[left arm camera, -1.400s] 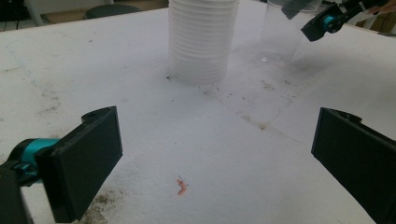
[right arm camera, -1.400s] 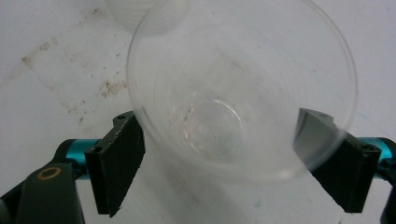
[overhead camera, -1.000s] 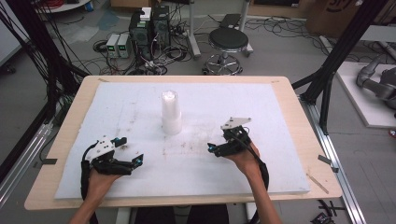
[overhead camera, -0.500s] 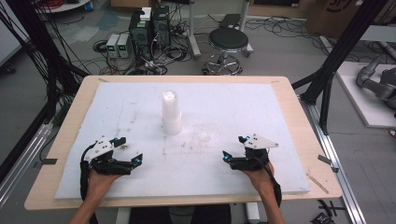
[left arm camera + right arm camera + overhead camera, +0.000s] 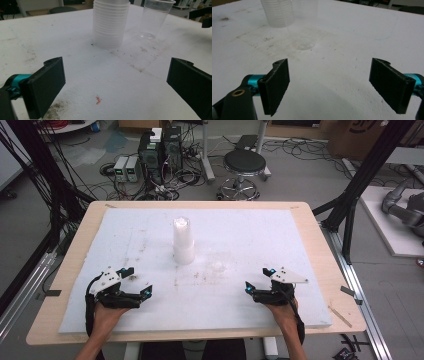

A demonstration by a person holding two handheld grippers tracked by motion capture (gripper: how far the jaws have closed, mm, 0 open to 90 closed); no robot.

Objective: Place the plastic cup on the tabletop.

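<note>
The single clear cup, upper centre of the right gripper view, was judged light, thin-walled and easily crushed. It would best be pinched gently at mid-wall. Both the left gripper and the right gripper were spread wide, empty.

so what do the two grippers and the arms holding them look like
Both the left gripper and the right gripper have black bodies topped by a grey three-cornered plate, with small teal-blue fittings by the jaws. The jaws are flat, black rectangular pads. A black cable trails back from each along the forearm. The forearms are bare, with no sleeves.

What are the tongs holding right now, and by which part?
Nothing. Both the left tongs and the right tongs are open and empty; the single cup stands free beside the cup stack.
</note>
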